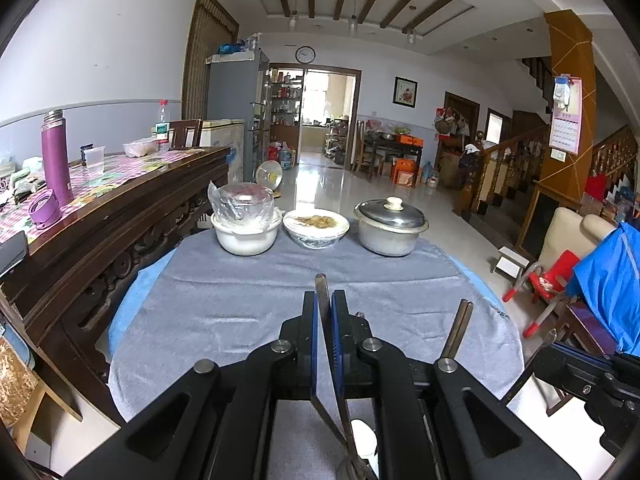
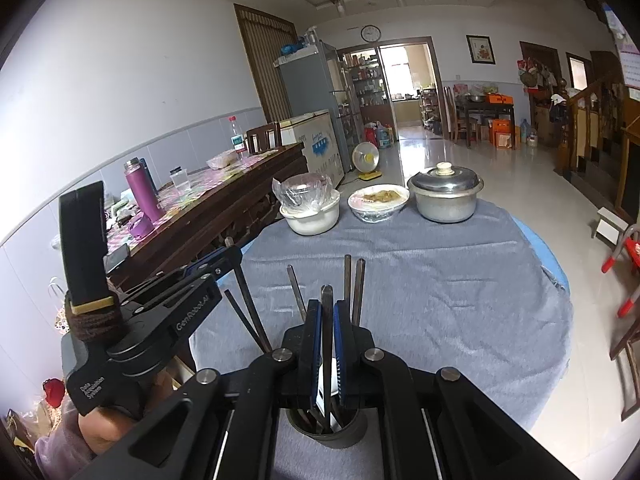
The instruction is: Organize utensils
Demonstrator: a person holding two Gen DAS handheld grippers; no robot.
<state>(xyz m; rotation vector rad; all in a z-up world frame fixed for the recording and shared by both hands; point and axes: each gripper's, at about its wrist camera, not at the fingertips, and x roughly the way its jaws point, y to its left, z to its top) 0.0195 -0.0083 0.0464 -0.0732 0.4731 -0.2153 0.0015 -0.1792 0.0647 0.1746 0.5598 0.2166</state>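
Note:
My left gripper is shut on a flat metal utensil handle that sticks up between its blue pads; it also shows in the right wrist view at the left, above the table edge. My right gripper is shut on another metal utensil handle. Right below it stands a dark round utensil holder with several metal handles leaning out of it. A pair of handles shows to the right in the left wrist view. Both grippers hover over the grey cloth.
At the far edge of the round table stand a white bowl with a plastic-wrapped dish on it, a bowl of food and a lidded metal pot. A long wooden side table with a purple flask is at the left.

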